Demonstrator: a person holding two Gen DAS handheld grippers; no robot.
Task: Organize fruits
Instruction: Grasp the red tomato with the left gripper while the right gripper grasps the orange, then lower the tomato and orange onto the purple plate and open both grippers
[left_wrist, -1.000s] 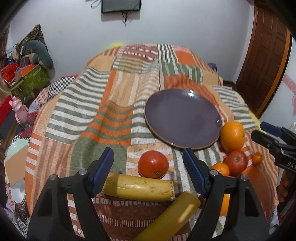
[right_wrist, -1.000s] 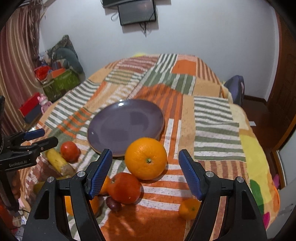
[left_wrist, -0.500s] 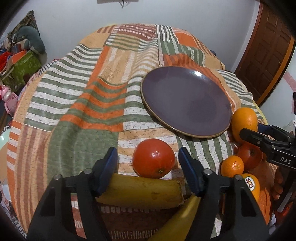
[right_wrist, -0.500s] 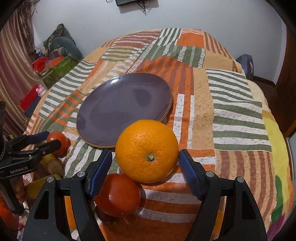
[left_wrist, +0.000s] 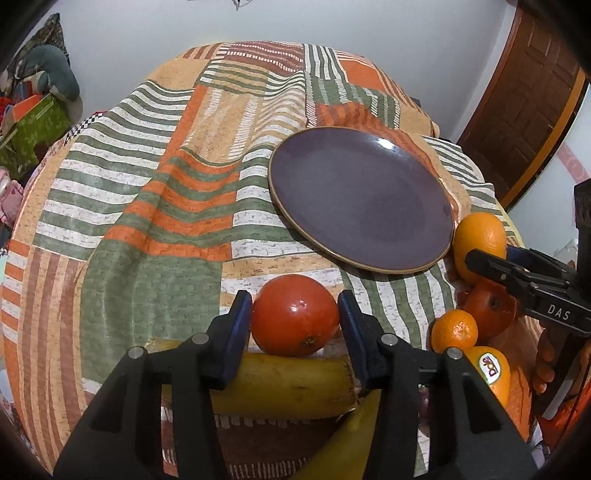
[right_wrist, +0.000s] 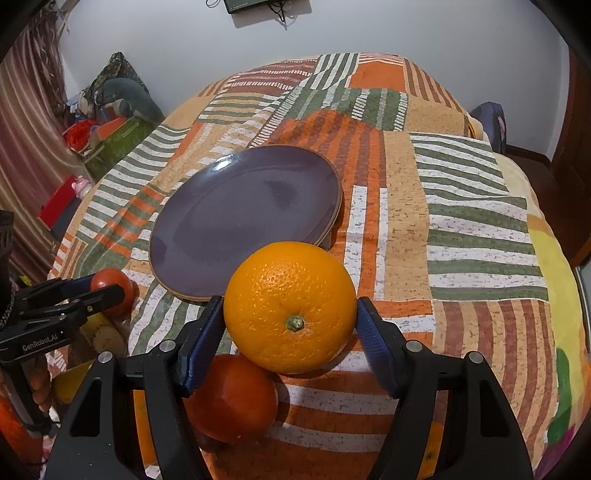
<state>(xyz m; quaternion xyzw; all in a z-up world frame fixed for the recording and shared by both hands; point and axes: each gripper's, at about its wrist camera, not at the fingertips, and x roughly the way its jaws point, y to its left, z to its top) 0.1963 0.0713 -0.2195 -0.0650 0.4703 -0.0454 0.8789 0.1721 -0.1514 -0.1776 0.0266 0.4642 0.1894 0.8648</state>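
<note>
A purple plate lies on the striped bedspread; it also shows in the right wrist view. My left gripper is shut on a red tomato, which rests against a yellow banana. My right gripper is shut on a large orange at the plate's near rim. A red fruit lies just below the orange. In the left wrist view the large orange, a small mandarin and a stickered orange sit at the right.
A second banana lies under the left gripper. The bedspread slopes down at its edges. Boxes and a stuffed toy stand at the left by the wall. A wooden door is at the right.
Both grippers moved forward and closed: the left one onto the red tomato, the right one onto the large orange. Both were open a second ago.
</note>
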